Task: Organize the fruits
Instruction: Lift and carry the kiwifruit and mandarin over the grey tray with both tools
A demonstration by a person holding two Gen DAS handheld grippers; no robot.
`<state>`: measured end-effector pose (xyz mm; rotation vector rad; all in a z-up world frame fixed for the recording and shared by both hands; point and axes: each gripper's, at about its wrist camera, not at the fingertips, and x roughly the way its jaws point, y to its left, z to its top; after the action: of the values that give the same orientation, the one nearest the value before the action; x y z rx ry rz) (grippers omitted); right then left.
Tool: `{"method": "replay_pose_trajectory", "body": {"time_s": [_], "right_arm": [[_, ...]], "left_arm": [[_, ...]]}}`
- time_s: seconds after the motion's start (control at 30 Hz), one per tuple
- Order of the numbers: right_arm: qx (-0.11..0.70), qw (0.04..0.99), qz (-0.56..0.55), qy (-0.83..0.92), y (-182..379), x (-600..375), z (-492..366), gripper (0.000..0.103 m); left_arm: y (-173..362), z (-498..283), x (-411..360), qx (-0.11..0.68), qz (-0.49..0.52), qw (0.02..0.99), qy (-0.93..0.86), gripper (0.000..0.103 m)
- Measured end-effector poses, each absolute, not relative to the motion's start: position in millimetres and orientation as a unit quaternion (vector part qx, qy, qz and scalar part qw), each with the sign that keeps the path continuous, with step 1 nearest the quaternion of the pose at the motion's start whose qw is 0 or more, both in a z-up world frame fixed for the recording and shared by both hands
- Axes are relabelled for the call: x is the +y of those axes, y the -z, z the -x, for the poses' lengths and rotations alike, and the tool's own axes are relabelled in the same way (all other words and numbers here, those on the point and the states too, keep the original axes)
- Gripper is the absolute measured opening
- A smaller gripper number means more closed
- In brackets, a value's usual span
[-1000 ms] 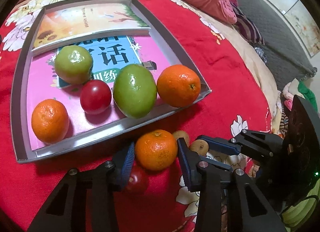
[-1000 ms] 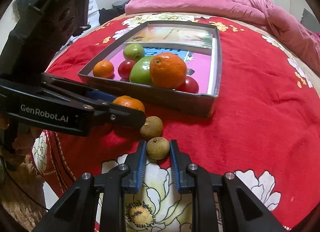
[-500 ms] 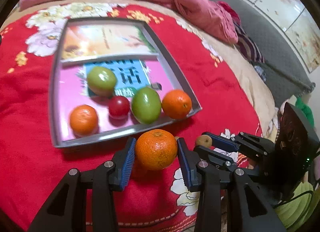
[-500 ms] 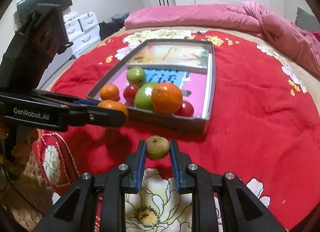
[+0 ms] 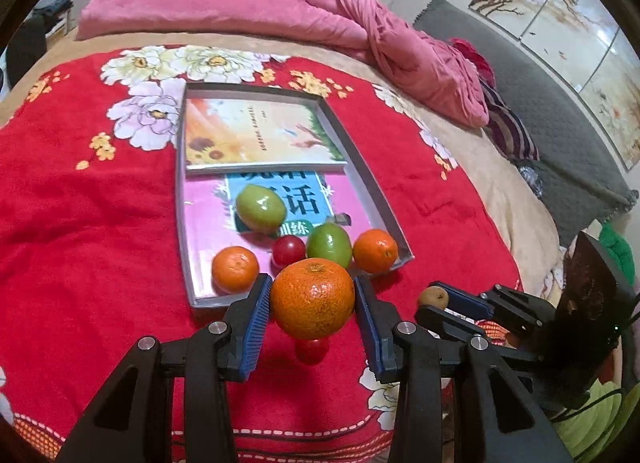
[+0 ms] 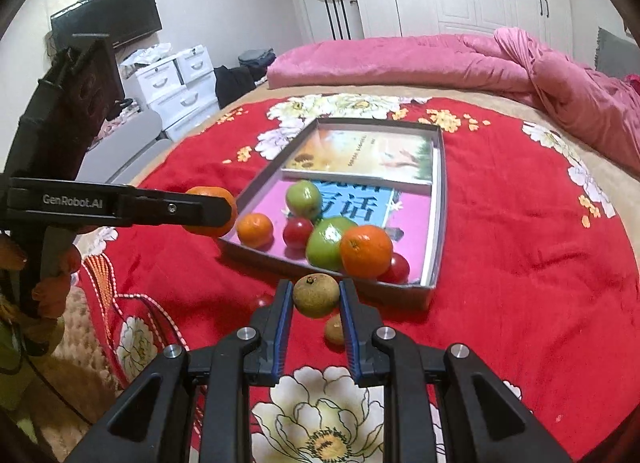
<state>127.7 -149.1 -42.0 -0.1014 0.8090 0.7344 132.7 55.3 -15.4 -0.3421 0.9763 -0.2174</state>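
1. Left gripper (image 5: 313, 305): its blue pads are clamped on a large orange (image 5: 312, 298), one pad on each flank. The fruit is held clear of the red floral blanket (image 5: 92, 247), just on the near side of the tray (image 5: 182, 223).
2. Right gripper (image 6: 313, 299): its pads are closed on a small brown fruit (image 6: 315, 295), likely a longan. It too is carried off the blanket, near the tray's near wall.
3. Tray contents: two books lie flat as lining, a yellow-covered one (image 5: 256, 135) at the far end and a pink-and-blue one (image 5: 276, 199) nearer. On the near half sit a small orange (image 5: 235, 269), a red tomato (image 5: 289, 250), two green fruits (image 5: 261, 208) (image 5: 329, 246) and another orange (image 5: 375, 250). From the right wrist view a second red fruit (image 6: 396, 268) shows behind that orange.
4. Loose items: a second brown fruit (image 6: 334, 329) lies on the blanket beneath the right gripper, and a small red fruit (image 5: 311, 350) lies beneath the left one. Both are outside the tray.
5. Step in hand, as judged: both picks are complete and the transport to the tray is under way.
6. Next move, as judged: carry each fruit over the near wall and lower it onto a bare patch of book cover. The near row is crowded, so the open area to the left or the far end suits better.
7. Risk, as judged: round fruit on glossy covers may roll, so release low. The two loose fruits remain to be collected.
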Motion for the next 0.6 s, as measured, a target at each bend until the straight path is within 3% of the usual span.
{"method": "replay_pose_trajectory", "body": {"time_s": [0.6], "right_arm": [[0.356, 0.859, 0.054, -0.365, 20.5, -125.3, -129.0, 0.024]], "left_arm": [[2.4, -125.6, 97.6, 0.427, 0.172, 0.887, 0.035, 0.043]]}}
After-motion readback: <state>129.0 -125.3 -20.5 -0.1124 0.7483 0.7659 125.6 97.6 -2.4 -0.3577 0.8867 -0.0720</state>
